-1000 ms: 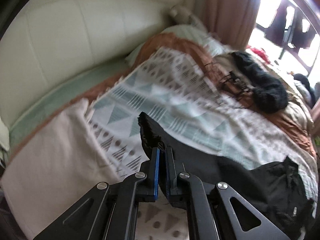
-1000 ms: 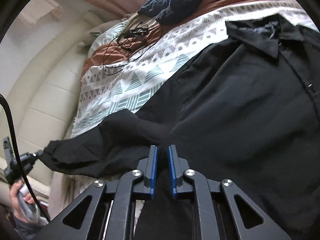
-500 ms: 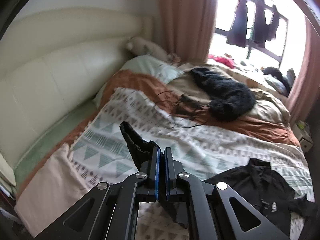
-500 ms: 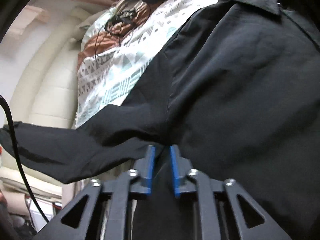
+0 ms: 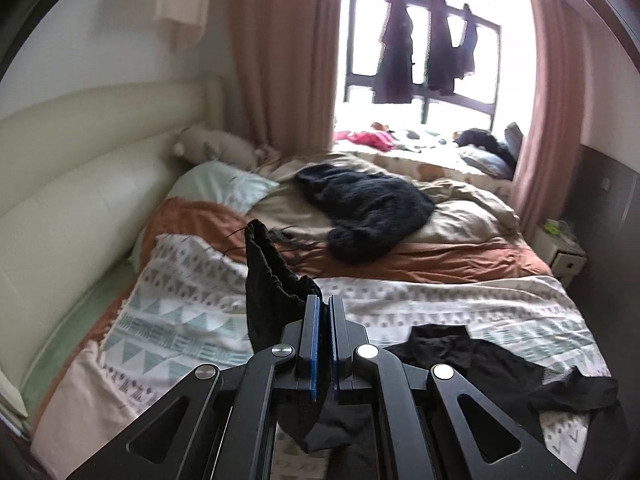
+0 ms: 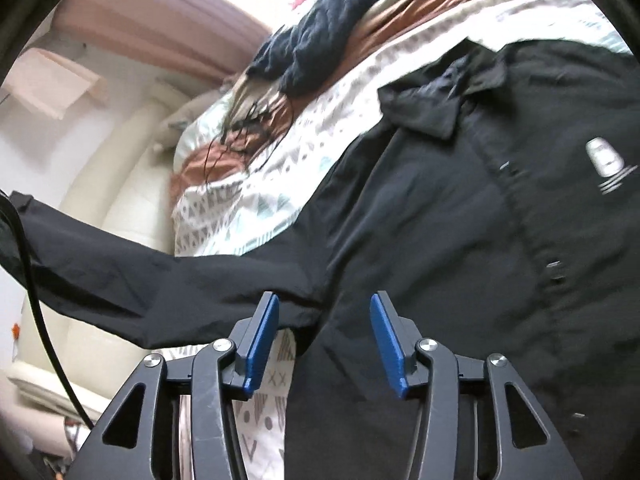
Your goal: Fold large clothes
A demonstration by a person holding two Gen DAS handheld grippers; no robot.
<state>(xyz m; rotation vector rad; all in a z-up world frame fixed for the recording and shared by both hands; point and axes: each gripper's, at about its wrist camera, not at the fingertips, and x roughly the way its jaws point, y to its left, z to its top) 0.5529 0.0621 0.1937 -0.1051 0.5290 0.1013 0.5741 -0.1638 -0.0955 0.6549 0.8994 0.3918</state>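
Note:
A black button-up shirt with a collar and a white chest logo lies face up on the patterned blanket. My left gripper is shut on the cuff of the shirt's sleeve and holds it up above the bed; the rest of the shirt lies low at the right. In the right wrist view the lifted sleeve stretches out to the left. My right gripper is open just above the shirt near the armpit, holding nothing.
A dark knitted garment and thin cables lie on the brown sheet further up the bed. The cream padded headboard runs along the left. A nightstand stands at the right, by the curtained window.
My left gripper has lifted the sleeve cuff higher and tilted up toward the window. My right gripper, shut on the shirt near the armpit before, has opened and let go.

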